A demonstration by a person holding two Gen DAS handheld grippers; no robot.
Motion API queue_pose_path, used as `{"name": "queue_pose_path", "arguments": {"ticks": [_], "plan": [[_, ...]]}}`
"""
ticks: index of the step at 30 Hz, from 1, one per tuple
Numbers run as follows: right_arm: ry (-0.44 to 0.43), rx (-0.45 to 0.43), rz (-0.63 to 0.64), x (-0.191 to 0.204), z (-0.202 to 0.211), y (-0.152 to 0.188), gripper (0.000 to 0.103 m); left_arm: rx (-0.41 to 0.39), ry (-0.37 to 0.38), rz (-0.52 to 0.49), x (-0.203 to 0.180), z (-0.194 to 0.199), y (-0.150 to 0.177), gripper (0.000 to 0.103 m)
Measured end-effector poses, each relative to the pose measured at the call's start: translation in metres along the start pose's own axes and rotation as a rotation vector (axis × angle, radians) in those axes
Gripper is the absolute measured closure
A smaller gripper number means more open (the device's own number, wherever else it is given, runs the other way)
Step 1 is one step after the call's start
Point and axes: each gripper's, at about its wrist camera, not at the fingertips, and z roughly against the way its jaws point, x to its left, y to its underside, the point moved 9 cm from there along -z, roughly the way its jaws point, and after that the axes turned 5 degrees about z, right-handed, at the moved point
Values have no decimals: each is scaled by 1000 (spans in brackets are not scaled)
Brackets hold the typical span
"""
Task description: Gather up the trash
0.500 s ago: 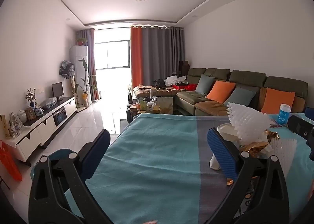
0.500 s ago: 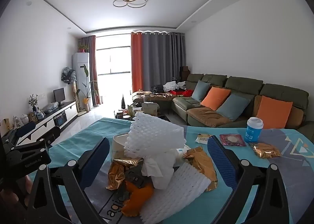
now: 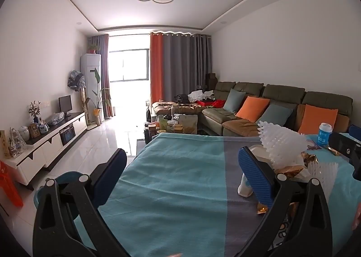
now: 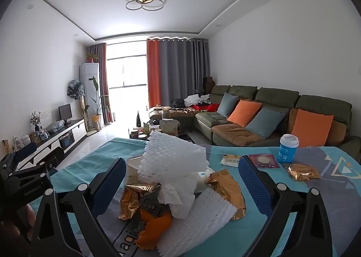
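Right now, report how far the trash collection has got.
Done: nothing visibly collected. The pile of foam netting, crumpled tissue, gold wrappers and orange peel lies on the table.
In hand: nothing; the right gripper is open around the pile, the left gripper open over bare cloth.
Left: the whole pile, plus the separate gold wrapper and packets near the blue cup.

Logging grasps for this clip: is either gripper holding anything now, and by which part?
Nothing is held. The left gripper and the right gripper are both open; the trash pile lies untouched on the table.
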Motion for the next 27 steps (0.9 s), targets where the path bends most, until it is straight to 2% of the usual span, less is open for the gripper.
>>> {"name": "queue_pose_path", "arguments": {"ticks": [27], "plan": [[-1, -8, -4, -3, -2, -1, 7, -20, 6, -2, -4, 1, -3, 6]]}}
